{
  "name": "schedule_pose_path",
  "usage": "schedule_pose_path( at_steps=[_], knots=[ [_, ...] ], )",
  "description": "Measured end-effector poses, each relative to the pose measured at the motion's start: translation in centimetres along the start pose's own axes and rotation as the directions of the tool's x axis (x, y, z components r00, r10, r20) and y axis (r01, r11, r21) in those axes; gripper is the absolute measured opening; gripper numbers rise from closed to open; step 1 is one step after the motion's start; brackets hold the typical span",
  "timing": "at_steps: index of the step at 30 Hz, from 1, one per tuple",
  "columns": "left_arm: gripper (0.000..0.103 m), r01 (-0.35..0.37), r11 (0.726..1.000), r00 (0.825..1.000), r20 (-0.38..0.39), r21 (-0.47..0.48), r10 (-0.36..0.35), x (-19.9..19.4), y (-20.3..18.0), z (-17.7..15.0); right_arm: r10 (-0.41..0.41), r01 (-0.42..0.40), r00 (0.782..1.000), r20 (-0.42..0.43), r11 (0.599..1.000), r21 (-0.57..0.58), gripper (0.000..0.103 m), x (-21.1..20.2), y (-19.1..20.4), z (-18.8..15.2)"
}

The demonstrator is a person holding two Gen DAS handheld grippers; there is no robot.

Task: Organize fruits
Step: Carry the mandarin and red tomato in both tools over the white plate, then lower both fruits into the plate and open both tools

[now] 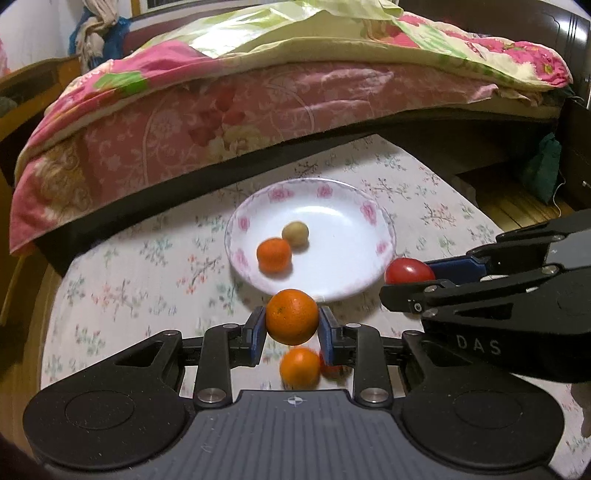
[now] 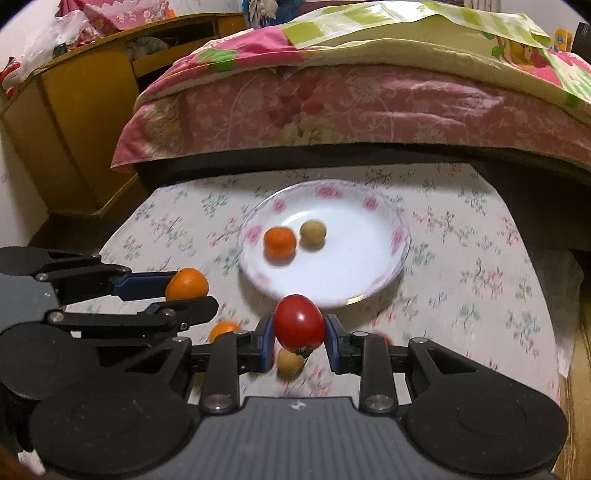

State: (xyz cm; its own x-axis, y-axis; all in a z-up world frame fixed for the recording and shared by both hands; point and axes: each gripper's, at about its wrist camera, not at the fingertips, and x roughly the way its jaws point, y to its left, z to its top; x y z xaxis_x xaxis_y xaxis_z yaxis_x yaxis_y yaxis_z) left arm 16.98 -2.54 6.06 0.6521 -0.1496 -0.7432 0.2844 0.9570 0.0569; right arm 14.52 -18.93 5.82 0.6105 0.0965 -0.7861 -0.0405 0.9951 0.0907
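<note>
ahead of the claws stands a bed [image 1: 258, 122] with a dark frame, draped in a pink floral bedspread [image 2: 369, 107] with a green and pink quilt [image 1: 332, 33] piled on top. to the left of it sits a yellow wooden cabinet [image 2: 74, 122] against a pale wall [image 1: 33, 29], its top cluttered. under the claws spreads a white cloth with small flower sprigs [image 2: 461, 258], and wooden floorboards [image 1: 517, 206] show off to the right under warm indoor light.
</note>
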Motion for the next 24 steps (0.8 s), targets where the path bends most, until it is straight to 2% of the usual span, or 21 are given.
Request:
schedule_pose_path(
  at_steps=[10,24],
  knots=[
    [0.036,-0.009,1.0,1.0,-0.006,0.019,0.009,3.7,0.0,1.9,-0.007,0.007,1.0,0.004,1.0,0.023,0.028,3.5,-2.6,2.4],
    [0.036,-0.003,1.0,0.999,-0.042,-0.001,0.003,6.5,0.5,2.0,0.003,-0.002,1.0,-0.029,0.999,0.034,0.028,6.7,-3.9,2.7]
  ],
)
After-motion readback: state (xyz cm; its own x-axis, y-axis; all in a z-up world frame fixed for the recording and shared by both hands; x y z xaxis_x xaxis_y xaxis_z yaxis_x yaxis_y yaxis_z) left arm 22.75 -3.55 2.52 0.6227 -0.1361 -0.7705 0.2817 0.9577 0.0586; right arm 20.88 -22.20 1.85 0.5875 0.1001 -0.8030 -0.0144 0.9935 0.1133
